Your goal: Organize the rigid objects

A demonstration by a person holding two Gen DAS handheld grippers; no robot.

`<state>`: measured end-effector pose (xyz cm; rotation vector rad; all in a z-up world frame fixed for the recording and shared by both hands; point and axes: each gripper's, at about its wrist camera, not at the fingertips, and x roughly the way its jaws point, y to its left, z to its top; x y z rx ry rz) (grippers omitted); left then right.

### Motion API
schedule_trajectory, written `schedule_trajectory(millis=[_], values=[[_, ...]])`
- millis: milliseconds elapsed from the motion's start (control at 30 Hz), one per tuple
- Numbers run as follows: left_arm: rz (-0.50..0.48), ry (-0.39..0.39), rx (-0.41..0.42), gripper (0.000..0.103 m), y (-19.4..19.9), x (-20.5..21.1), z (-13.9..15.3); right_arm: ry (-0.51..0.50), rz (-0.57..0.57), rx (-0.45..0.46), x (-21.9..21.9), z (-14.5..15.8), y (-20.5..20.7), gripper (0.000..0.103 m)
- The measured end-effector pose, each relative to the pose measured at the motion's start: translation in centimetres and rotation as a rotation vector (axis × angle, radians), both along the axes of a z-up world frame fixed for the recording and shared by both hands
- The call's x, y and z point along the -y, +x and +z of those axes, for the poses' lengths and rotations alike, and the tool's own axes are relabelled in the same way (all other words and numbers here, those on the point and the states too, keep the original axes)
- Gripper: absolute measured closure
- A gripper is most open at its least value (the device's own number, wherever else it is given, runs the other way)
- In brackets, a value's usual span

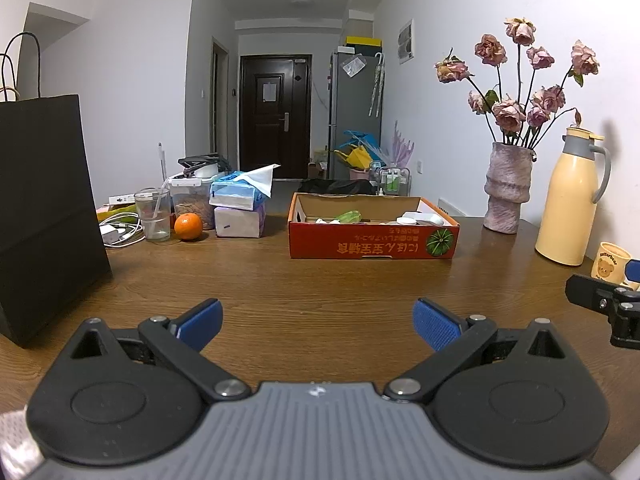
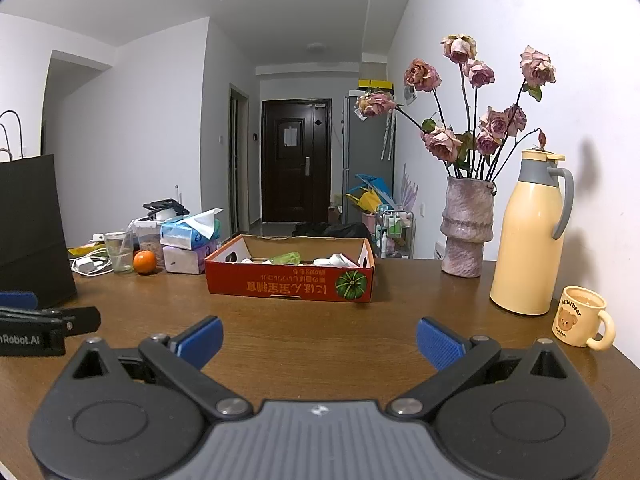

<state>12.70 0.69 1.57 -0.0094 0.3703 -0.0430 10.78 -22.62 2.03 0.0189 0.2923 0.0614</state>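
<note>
We hold the left tool (image 1: 318, 322) low over the wooden bench (image 1: 320, 280), its blue pads (image 1: 200, 322) spread wide with nothing between them, and the right tool (image 2: 320, 338) hangs the same way, wide apart and empty above bare wood. Straight ahead on the bench sits the red cardboard box (image 1: 372, 246), open at the top, and inside it we see the small things of the task: a pale green bottle (image 1: 348, 216) lying on its side and several white pieces (image 1: 420, 218) at the right end, too small for us to tell what each one is. Both tools stand well apart from the box. Left of it we spot an orange (image 1: 188, 226) just beside a clear glass (image 1: 153, 214), with two stacked tissue packs (image 1: 238, 210) close by, and a black paper bag (image 1: 44, 208) stands near the left edge. To the right, a pink vase of dried roses (image 2: 466, 228) stands by the wall, next to it a cream thermos jug (image 2: 528, 240), and nearer to us a small bear mug (image 2: 580, 316) just off the right tool's right finger.
</note>
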Motion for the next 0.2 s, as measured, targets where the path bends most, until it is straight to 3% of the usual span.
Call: schedule_trajectory(millis=[200], values=[[-0.003, -0.007, 0.002, 0.0, 0.06, -0.13, 0.0, -0.002, 0.002, -0.008, -0.07, -0.11, 0.3, 0.0]])
